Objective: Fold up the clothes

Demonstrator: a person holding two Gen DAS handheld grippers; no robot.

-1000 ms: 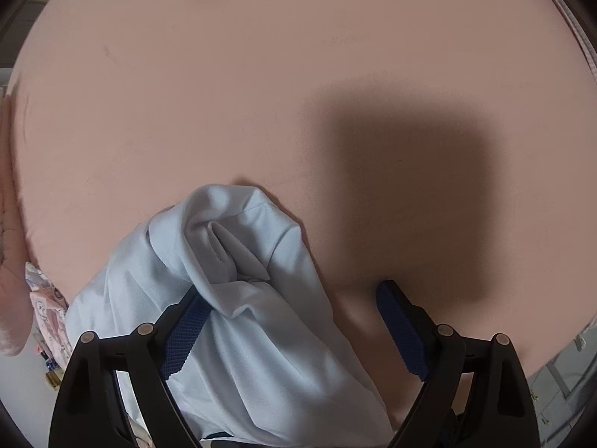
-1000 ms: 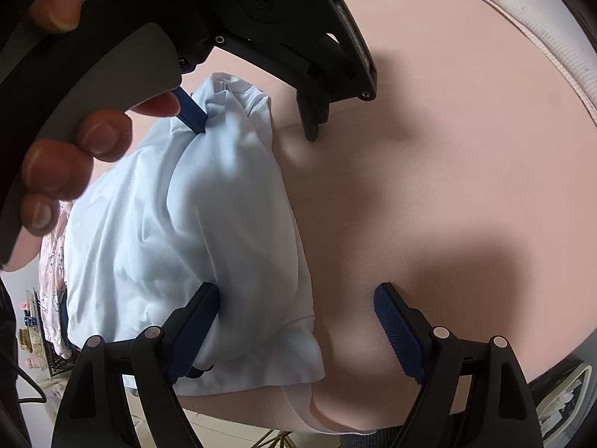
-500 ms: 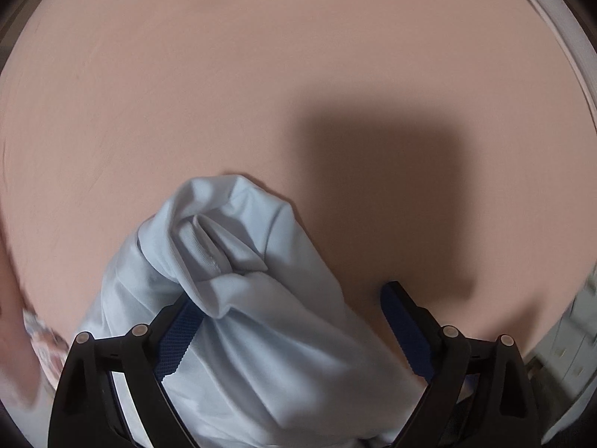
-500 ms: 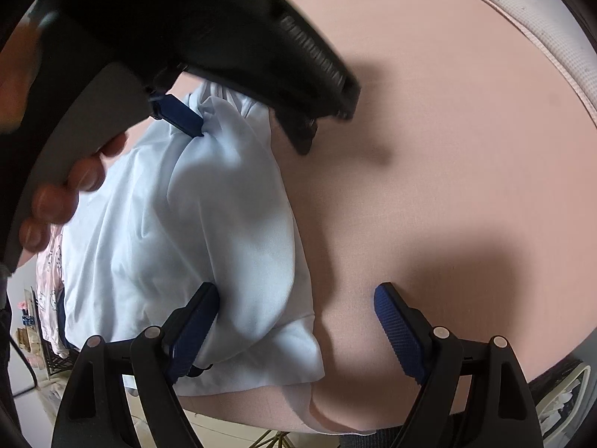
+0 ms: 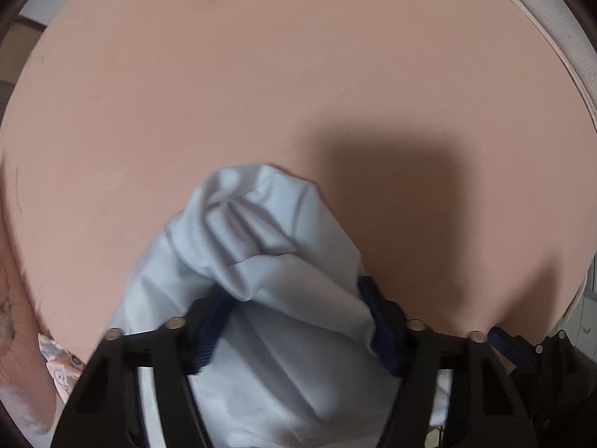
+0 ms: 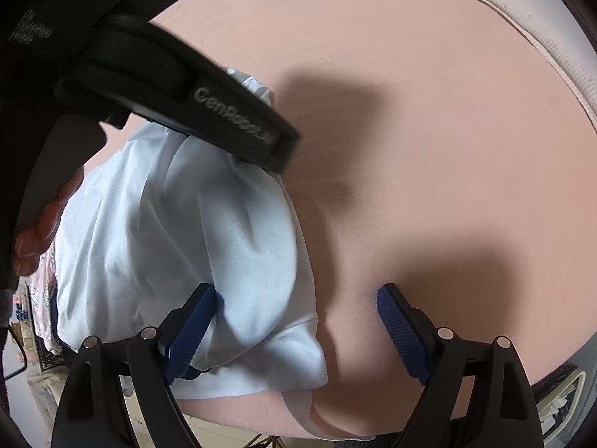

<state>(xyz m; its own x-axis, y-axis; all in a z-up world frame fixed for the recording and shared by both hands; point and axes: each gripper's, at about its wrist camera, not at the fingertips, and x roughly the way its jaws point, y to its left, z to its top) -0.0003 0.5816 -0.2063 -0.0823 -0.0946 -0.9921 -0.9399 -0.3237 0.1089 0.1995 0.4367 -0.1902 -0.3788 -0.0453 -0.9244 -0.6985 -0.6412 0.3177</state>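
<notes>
Left hand-held gripper [image 5: 294, 321] closed on garment [image 5: 268, 246].

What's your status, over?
Left gripper shut on shirt. Right gripper open, one finger against it. Shirt bunched on pink sheet. Nothing in the way.

Pink bed [image 5: 261, 74], apparently bearing blue garment [image 6: 168, 242]

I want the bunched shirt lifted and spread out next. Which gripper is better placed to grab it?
Left. The left gripper already straddles the light blue garment, fabric bunched between its pads. The right gripper stands open, mostly over the bare pink surface.
</notes>
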